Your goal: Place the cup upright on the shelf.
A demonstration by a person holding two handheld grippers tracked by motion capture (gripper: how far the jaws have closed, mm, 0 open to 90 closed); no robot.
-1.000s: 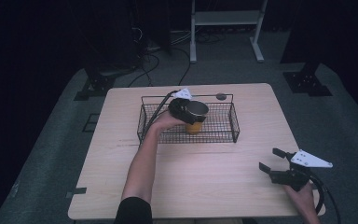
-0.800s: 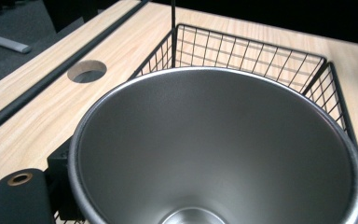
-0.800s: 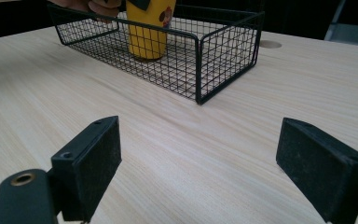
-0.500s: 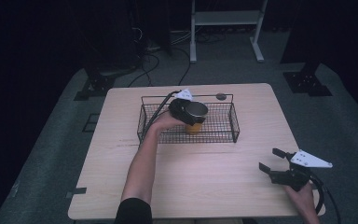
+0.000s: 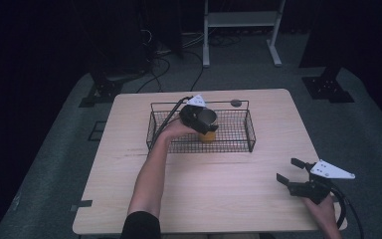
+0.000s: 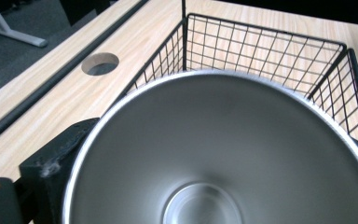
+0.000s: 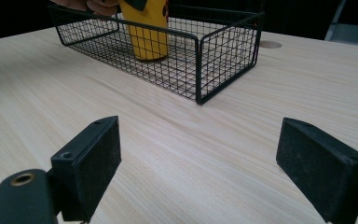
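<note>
1. Gripping the cup [image 6: 223, 154] with my left gripper [image 5: 199, 119]: jaws clamped on its outer wall, inside the wire basket [image 5: 238, 144].
2. My right gripper [image 7: 200, 163] has jaws spread wide, holding nothing, above bare table [image 5: 219, 184] near its right front corner.
3. Cup: yellow outside, steel inside, upright, near basket middle.
4. Round hole [image 6: 100, 64] in the tabletop beyond the basket. Basket walls surround the cup.
</note>
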